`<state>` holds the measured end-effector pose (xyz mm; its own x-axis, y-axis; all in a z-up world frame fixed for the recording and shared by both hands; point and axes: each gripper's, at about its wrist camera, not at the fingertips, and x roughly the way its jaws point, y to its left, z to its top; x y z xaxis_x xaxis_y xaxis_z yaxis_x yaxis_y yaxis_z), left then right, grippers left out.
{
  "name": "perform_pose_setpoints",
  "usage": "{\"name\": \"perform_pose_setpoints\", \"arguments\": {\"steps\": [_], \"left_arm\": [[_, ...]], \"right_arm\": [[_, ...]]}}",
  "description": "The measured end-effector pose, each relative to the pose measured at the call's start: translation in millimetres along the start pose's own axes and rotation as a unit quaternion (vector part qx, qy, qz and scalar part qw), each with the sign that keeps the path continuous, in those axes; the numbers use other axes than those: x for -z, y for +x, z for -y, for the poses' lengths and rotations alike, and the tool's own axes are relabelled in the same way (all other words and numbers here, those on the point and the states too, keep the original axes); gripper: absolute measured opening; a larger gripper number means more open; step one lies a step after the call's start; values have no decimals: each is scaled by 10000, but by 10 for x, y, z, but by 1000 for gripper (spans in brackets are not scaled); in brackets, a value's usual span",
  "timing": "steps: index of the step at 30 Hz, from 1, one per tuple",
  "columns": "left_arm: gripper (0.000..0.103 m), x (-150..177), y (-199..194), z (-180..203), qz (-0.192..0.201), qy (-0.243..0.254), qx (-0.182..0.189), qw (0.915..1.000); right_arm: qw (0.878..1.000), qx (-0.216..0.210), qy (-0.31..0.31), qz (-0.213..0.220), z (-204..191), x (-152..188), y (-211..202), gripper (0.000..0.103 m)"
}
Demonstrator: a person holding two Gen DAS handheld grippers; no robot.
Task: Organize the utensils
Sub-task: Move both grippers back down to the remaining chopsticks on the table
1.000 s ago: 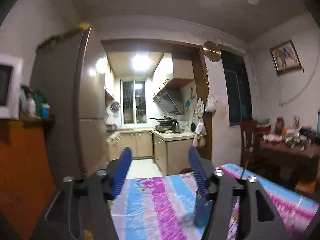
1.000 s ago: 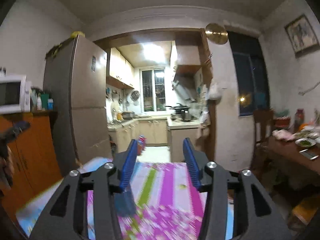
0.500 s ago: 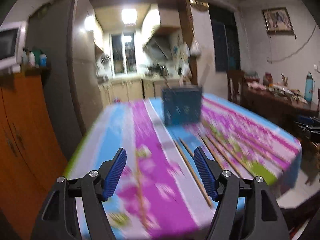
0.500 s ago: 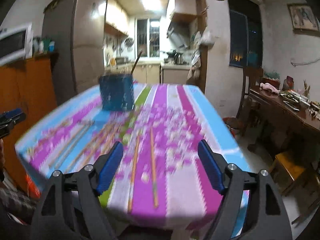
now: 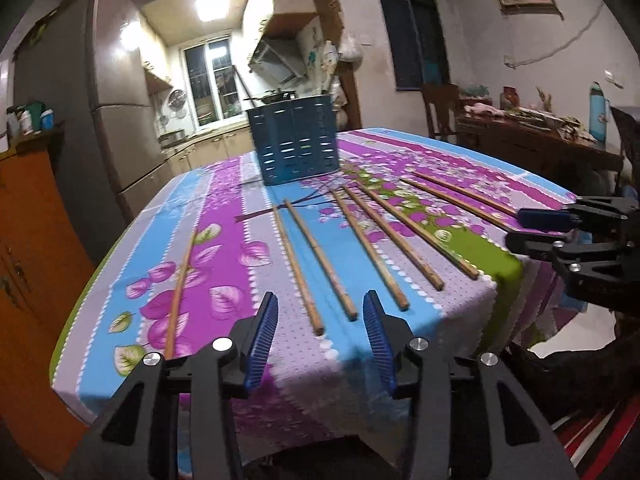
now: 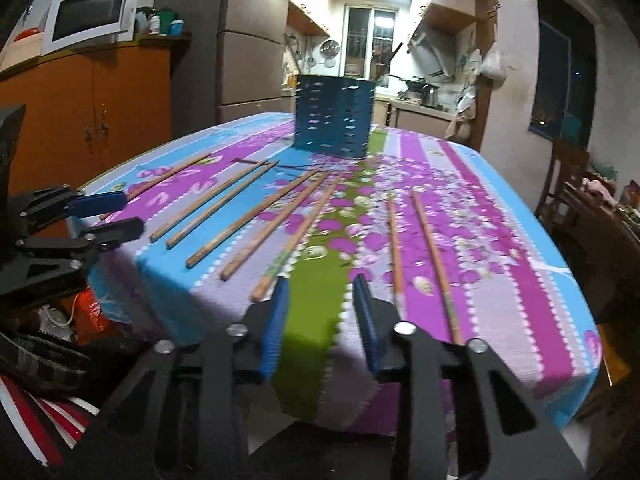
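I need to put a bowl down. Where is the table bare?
Bare cloth lies right of the two rightmost chopsticks, out to the table edge, and either side of the blue holder. The near middle is crowded with chopsticks.

Wooden chopsticks point(image 5: 320, 248) are lying fanned across the near half of the tablecloth point(image 5: 224, 216), leaving narrow bare strips between them. The blue slotted holder point(image 5: 294, 142) is standing upright at the far centre, blocking that line, with open cloth running along its left and right.
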<state>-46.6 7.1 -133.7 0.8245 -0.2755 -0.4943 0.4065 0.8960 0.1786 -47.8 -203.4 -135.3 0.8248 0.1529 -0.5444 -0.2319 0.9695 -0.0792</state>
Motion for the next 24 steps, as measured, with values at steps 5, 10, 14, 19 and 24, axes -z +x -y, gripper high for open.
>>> {"name": "perform_pose_setpoints", "arguments": {"steps": [5, 10, 14, 19, 24], "left_arm": [[33, 8, 141, 143, -109, 218, 148, 9996], [24, 6, 344, 201, -346, 289, 129, 9989], [18, -15, 418, 217, -313, 288, 125, 9990], [13, -20, 462, 215, -234, 161, 150, 9995], [11, -8, 456, 192, -180, 127, 190, 9996]], "right_arm": [[9999, 19, -119, -63, -108, 9, 25, 25], [9998, 19, -209, -69, -170, 7, 53, 23], [9997, 4, -228, -60, -188, 2, 57, 23], [9995, -114, -282, -68, -238, -23, 94, 23], [9991, -217, -292, -238, -279, -40, 209, 18]]}}
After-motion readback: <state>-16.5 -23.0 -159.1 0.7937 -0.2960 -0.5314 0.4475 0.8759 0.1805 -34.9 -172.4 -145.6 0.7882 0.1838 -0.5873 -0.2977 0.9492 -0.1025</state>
